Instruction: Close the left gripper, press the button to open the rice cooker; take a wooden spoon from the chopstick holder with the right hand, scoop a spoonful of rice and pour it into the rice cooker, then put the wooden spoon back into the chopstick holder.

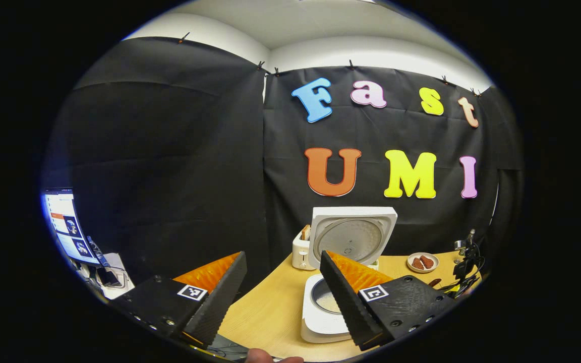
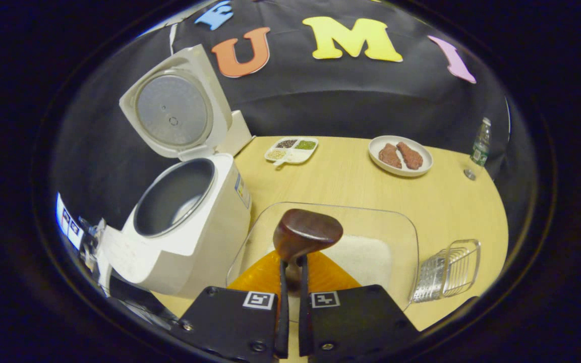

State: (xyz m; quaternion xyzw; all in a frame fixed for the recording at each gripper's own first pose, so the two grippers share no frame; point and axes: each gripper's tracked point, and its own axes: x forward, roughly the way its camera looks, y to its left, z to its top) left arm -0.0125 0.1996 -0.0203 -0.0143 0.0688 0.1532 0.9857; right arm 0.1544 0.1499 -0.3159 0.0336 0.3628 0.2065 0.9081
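Beside the open rice cooker on the surface sit a divided grain dish, a meat plate, a bottle and a wire rack. The right gripper clenches the wooden spoon over a clear rice tray right of the cooker. The left gripper hangs released before the cooker.

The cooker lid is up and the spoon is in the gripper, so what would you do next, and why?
Probably lower the wooden spoon into the rice in the clear tray beneath it. The rice cooker stands open and the right gripper grips the spoon's handle.
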